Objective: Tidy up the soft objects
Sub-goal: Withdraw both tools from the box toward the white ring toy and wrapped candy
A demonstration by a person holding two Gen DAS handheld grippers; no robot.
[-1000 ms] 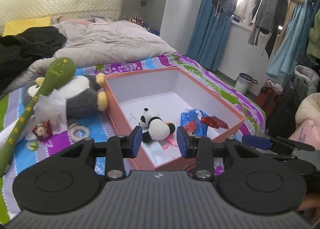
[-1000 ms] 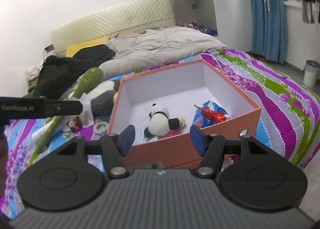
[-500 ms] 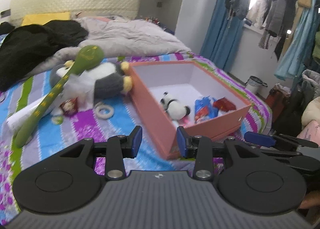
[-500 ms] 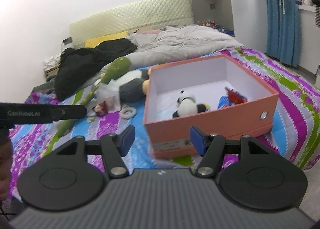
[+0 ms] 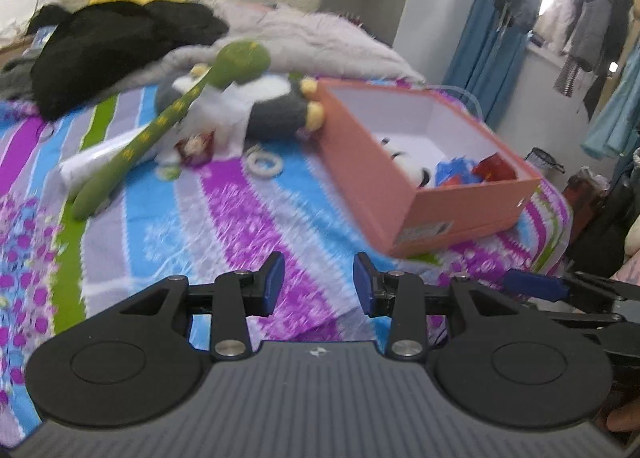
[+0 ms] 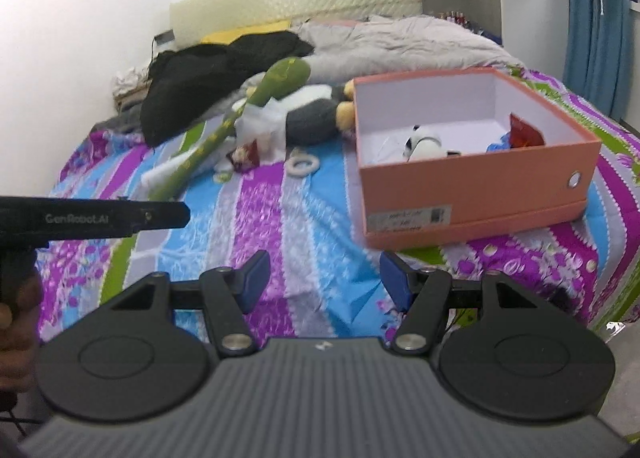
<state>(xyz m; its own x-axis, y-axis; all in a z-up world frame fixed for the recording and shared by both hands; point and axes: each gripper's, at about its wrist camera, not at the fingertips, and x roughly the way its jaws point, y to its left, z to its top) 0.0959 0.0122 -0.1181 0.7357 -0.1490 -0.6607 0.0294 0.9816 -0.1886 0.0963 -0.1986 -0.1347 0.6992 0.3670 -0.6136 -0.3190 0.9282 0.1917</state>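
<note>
both grippers, left [image 5: 316,278] & right [image 6: 320,278], unclenched w/ nothing btwn jaws, over striped bedsheet [image 6: 256,218]. orange box [image 6: 472,194] is collection spot, panda plush [image 6: 424,144] inside; penguin plush [image 5: 264,102] + green toy [image 5: 160,126] lie outside, prob next.

An open orange box [image 6: 472,194] sits on the striped bed, holding a small panda [image 6: 426,144] lying on its side and crinkled red and blue wrappers [image 6: 522,132]. At its ten o'clock, touching the box wall, lies a grey-and-white penguin plush [image 6: 308,114]. A long green spotted plush [image 6: 236,122] lies slantwise across the penguin.
</note>
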